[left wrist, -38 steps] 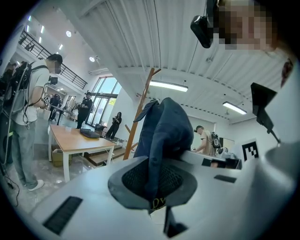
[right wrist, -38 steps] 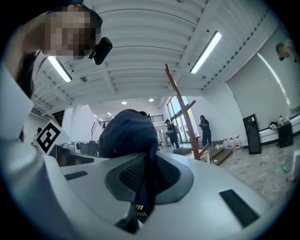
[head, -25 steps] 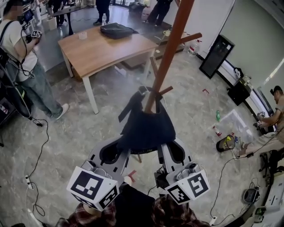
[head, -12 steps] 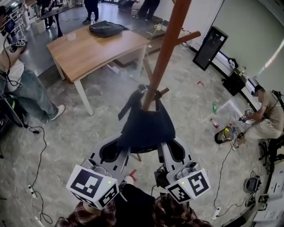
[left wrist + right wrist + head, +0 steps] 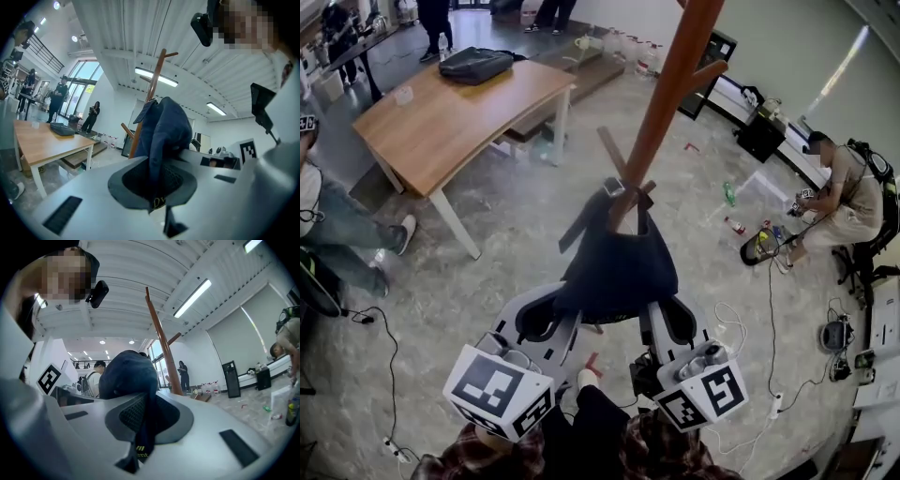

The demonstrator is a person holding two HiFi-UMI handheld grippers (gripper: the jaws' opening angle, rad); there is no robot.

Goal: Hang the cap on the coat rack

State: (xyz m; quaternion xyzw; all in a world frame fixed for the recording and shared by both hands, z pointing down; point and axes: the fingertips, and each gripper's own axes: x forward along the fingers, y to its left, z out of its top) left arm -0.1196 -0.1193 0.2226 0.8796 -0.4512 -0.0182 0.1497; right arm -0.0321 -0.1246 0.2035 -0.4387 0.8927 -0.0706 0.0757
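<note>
A dark navy cap [image 5: 615, 267] hangs between my two grippers, crown up against the brown wooden coat rack pole [image 5: 673, 98]. Its top strap lies by a short lower peg [image 5: 643, 190]; whether it rests on the peg I cannot tell. My left gripper [image 5: 565, 311] is shut on the cap's left edge and my right gripper [image 5: 653, 315] is shut on its right edge. In the left gripper view the cap [image 5: 165, 125] bunches over the jaws of the left gripper [image 5: 157, 190], the rack [image 5: 151, 93] behind it. The right gripper view shows the cap [image 5: 127, 373] pinched in the right gripper [image 5: 142, 430], the pole [image 5: 161, 345] just beyond.
A wooden table [image 5: 431, 127] with a black bag [image 5: 476, 64] stands at the far left. One person [image 5: 846, 192] crouches at the right among bottles [image 5: 729, 195] and a helmet. Cables [image 5: 380, 328] trail over the stone floor. Another person's legs [image 5: 337, 253] are at the left.
The head view has swung: table, floor and bystanders slid left and up. Both grippers keep their hold on the cap, still close against the pole.
</note>
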